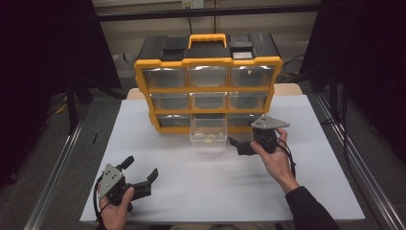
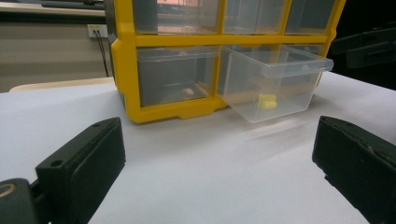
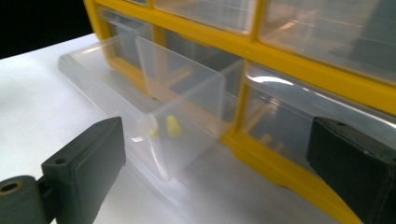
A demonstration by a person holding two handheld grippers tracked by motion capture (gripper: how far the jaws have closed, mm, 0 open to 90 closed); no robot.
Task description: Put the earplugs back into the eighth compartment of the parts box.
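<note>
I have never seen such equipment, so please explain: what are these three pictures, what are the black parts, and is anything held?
A person holds a hand tool in each hand; there is no robot arm. The high view looks down on the table. There the left gripper is near the front edge and the right gripper is beside the pulled-out clear drawer.

The other two pictures come from cameras riding on the tools. The black fingers at the bottom belong to each tool.

On the white table stands a yellow drawer cabinet. Its open drawer holds small yellow pieces. Both tools are open and hold nothing.
</note>
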